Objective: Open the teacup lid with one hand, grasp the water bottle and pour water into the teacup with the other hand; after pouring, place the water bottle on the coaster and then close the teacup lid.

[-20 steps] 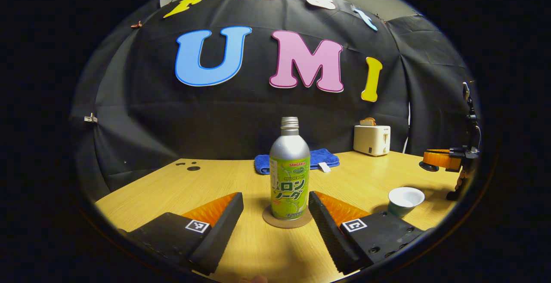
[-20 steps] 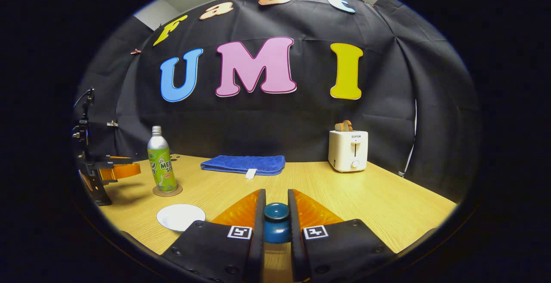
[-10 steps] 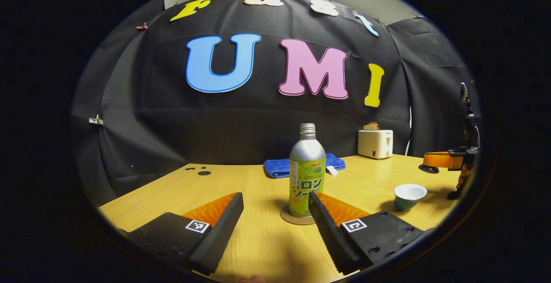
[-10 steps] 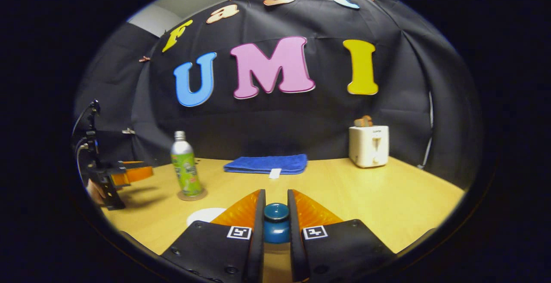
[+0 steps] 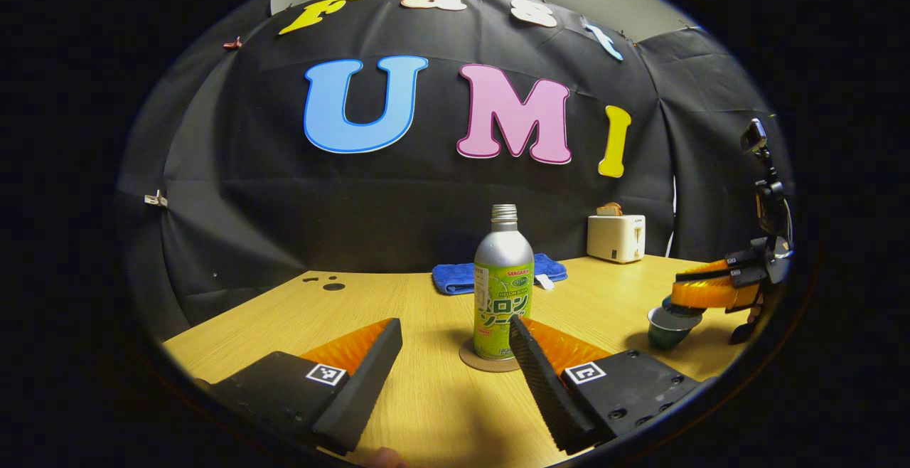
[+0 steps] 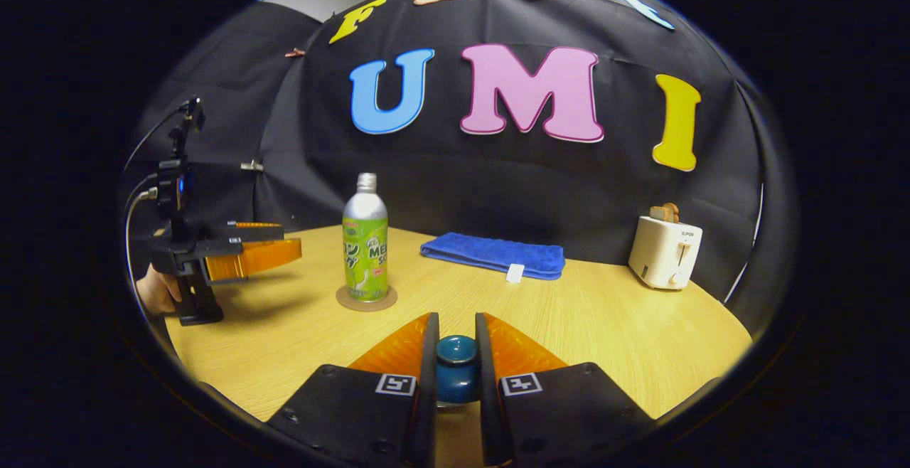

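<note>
The right gripper (image 6: 456, 375) has its fingers closed on the blue knob of the dark ceramic teacup lid (image 6: 456, 368), which in the left gripper view sits at the rim of the small green teacup (image 5: 667, 329). Lower the lid squarely until seated, then release. The left gripper (image 5: 455, 375) hangs with fingers open, empty. The silver-and-green metal water bottle (image 5: 503, 290) stands upright on the round brown coaster (image 5: 475, 360) on the wooden tabletop (image 5: 426, 411).
</note>
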Tool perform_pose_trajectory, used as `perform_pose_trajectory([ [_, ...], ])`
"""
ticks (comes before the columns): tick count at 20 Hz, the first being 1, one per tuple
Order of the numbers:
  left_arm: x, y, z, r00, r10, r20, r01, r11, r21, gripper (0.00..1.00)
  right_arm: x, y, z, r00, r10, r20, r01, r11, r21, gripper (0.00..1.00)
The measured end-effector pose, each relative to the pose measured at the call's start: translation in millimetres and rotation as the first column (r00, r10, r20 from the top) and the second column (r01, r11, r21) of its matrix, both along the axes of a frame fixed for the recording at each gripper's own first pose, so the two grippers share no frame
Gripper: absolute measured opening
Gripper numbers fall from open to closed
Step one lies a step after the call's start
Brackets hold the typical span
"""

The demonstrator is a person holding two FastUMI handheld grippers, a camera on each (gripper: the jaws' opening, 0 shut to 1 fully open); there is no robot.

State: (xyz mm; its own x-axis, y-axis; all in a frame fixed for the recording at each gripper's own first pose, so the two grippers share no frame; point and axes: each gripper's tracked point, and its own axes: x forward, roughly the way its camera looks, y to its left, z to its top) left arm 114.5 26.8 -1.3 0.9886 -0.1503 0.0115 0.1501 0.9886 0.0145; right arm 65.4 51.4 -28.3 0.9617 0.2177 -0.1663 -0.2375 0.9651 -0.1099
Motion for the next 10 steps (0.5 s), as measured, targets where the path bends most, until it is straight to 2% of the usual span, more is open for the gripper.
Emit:
perform_pose_trajectory([
  [7, -0.6, 0.3, 1.0, 1.000, 0.003, 0.001, -0.003, 1.000, 0.001, 0.96, 6.4, 3.5, -5.4, 0.999, -0.010, -0.036, 0.010, 1.000, -0.015, 0.29],
  [9, -1.1, 0.6, 0.8, 1.000, 0.003, 0.002, -0.003, 1.000, 0.001, 0.96, 6.7, 1.8, -6.0, 0.999, -0.015, -0.046, 0.015, 1.000, -0.007, 0.26],
  [10, -0.7, 0.5, 0.5, 1.000, 0.003, 0.002, -0.003, 1.000, 0.001, 0.96, 7.1, 1.3, -6.5, 0.999, -0.018, -0.050, 0.018, 1.000, -0.003, 0.29],
])
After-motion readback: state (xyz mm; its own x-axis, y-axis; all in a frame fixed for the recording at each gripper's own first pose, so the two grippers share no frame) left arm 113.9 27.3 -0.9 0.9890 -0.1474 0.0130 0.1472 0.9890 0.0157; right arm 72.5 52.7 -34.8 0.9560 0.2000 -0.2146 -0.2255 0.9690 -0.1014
